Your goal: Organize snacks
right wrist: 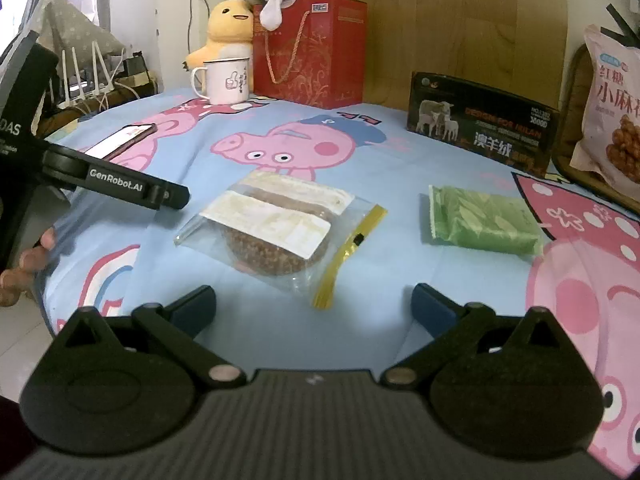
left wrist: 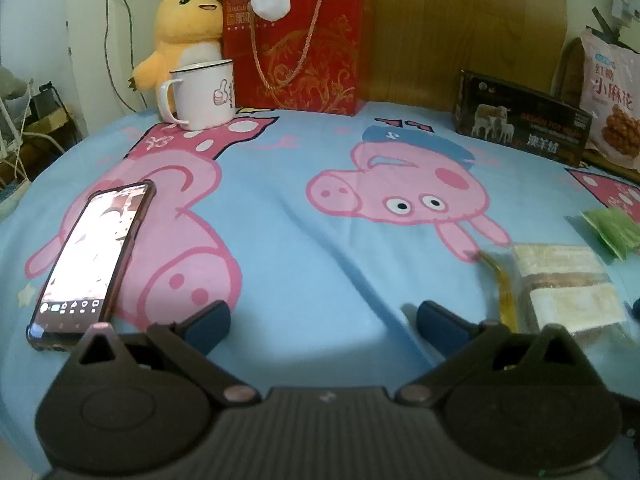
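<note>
A clear zip bag of brown snacks [right wrist: 276,232] with a yellow seal lies on the blue cartoon bedsheet, just ahead of my right gripper [right wrist: 314,304], which is open and empty. A green snack packet [right wrist: 484,220] lies to its right. In the left wrist view the zip bag [left wrist: 560,280] is at the right, beside my open, empty left gripper [left wrist: 320,320], and the green packet [left wrist: 612,228] is at the far right edge. The left gripper's finger [right wrist: 120,184] shows at the left of the right wrist view.
A phone [left wrist: 92,256] lies face up at the left. A white mug [left wrist: 202,94], a yellow plush [left wrist: 184,32] and a red gift box [left wrist: 300,48] stand at the back. A dark box [right wrist: 480,124] and a pink snack bag [right wrist: 612,112] stand at the back right.
</note>
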Motion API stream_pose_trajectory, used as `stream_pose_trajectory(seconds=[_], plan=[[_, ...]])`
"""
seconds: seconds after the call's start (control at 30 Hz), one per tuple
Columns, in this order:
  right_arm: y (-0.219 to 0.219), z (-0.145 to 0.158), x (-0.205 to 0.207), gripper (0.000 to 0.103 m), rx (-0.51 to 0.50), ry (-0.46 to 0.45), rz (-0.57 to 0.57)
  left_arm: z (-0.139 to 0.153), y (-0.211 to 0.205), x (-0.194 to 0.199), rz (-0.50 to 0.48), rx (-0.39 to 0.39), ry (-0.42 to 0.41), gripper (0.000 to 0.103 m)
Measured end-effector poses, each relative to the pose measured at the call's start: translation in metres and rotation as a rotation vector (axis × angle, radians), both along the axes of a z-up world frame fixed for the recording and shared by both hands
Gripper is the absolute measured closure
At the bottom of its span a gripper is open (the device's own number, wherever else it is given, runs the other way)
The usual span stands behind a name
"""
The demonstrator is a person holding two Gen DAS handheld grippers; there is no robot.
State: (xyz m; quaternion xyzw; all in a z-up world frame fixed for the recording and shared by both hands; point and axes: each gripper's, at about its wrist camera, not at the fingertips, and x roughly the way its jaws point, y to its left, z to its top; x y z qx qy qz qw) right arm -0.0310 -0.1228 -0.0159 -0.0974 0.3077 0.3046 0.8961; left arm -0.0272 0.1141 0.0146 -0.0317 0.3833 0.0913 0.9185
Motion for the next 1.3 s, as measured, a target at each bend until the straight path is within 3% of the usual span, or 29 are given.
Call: stream_pose_trajectory(seconds=[0.43,0.57,0.67,0.77,0.9,0.97,1.17,1.3], plan=[[-0.005,0.004,0.007,0.0,0.029,0.036,-0.01,0.003,0.007,-0.002,0.017,-0.025,0.009,0.001],[-0.005,0.007,0.005,0.0,0.043,0.021,-0.003,0.006,0.013,-0.006,0.033,-0.064,-0.008,0.006],[-0.004,0.008,0.006,0.001,0.042,0.013,0.007,0.011,0.018,-0.008,0.028,-0.122,-0.03,0.008],[-0.001,0.008,0.007,0.012,0.026,0.006,0.019,0.018,0.018,-0.01,-0.042,-0.184,-0.062,0.008],[0.001,0.009,0.007,0.027,0.02,0.008,0.038,0.02,0.028,-0.008,-0.164,-0.47,-0.094,0.01],[0.002,0.009,0.008,0.032,0.018,0.01,0.044,0.019,0.025,0.0,-0.197,-0.499,-0.067,0.023],[0.004,0.007,0.016,0.046,0.019,0.04,0.068,0.014,-0.007,0.011,-0.323,-0.465,0.005,0.051],[0.01,0.008,0.018,0.055,0.025,0.049,0.097,0.008,-0.021,0.018,-0.376,-0.481,0.028,0.055]])
